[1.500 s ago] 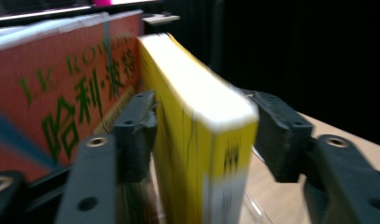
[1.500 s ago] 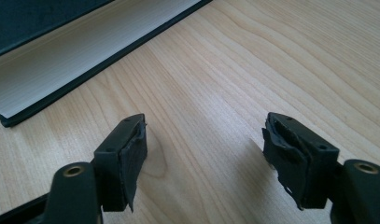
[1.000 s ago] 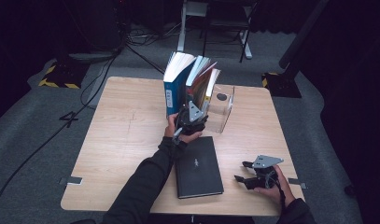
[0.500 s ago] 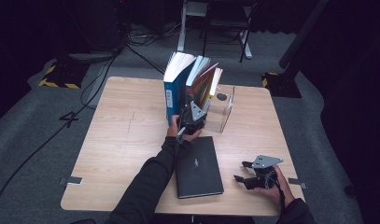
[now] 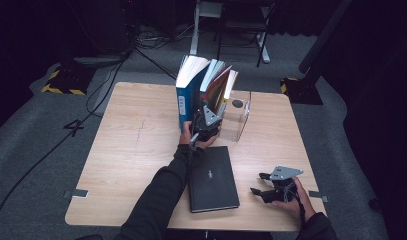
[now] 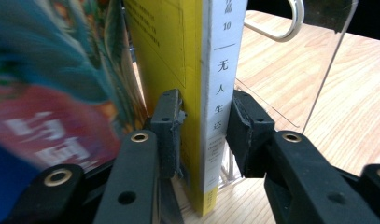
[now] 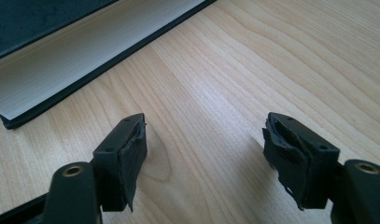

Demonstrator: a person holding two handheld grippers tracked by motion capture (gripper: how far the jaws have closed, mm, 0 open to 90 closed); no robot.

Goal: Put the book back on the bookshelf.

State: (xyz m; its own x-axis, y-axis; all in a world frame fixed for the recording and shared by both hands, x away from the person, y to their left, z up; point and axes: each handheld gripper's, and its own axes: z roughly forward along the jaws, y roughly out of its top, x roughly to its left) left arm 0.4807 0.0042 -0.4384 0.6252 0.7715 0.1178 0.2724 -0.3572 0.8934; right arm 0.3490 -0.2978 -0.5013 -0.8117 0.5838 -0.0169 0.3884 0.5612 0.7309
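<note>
At a wooden table, seen from the high view, a person is reaching the left gripper forward to a row of upright books standing against a clear plastic bookend, where a thick blue book is leaning at the left end of the row and the yellow book is standing at the right, next to the bookend. A black book is lying flat on the table nearer the person, between the two forearms, while the right gripper is resting low near the table's near right edge, well apart from the row. In the left gripper view, the left gripper is clamping the yellow book by its spine, one black pad pressing on the yellow cover and the other on the white strip of the spine printed with characters; its jaws have just been closing on this book. The book is standing upright, its bottom edge down at the table, with a colourful book blurred just beside it on the left and the clear bookend on the right. In the right gripper view, the right gripper is sitting with its jaws apart over bare wood, nothing between them, and the black book is lying ahead with its white page edges facing the camera.
</note>
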